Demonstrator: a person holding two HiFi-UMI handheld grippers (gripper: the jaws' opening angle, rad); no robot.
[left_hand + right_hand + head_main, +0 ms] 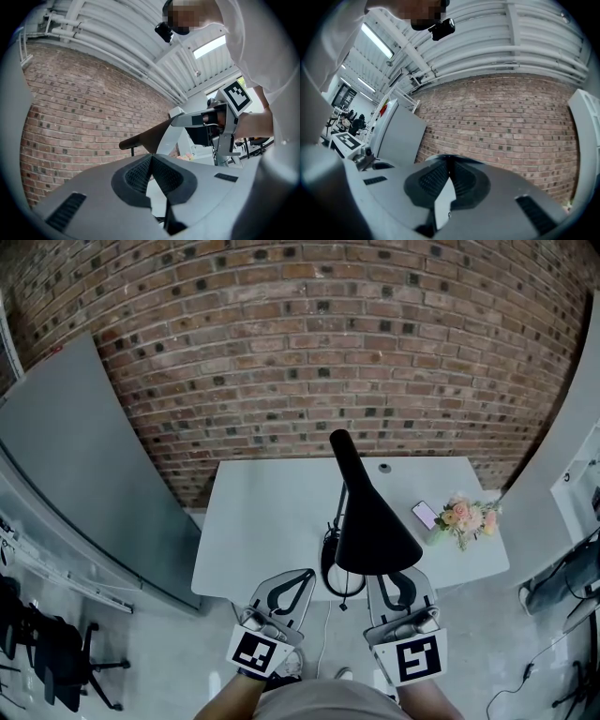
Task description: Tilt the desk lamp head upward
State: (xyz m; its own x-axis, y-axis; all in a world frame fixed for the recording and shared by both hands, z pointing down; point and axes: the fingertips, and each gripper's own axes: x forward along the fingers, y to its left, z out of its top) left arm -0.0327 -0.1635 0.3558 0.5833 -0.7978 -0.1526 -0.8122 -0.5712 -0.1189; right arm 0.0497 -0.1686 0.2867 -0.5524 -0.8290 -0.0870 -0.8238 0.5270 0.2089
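left gripper and right gripper both have jaws pressed together on nothing, hovering at the near edge of the desk. the lamp head hangs over the desk's near side, its wide end just above the right tips. i judge it light, rigid and smooth on a stiff hinge, so i'd nudge up under the wide rim. its long axis runs from me toward the brick wall, narrow end farthest.

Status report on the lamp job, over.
Left gripper: jaws shut, empty. Right gripper: jaws shut, empty, near wide end of desk lamp head. Head not gripped. Phone, flowers off right, clear of it.
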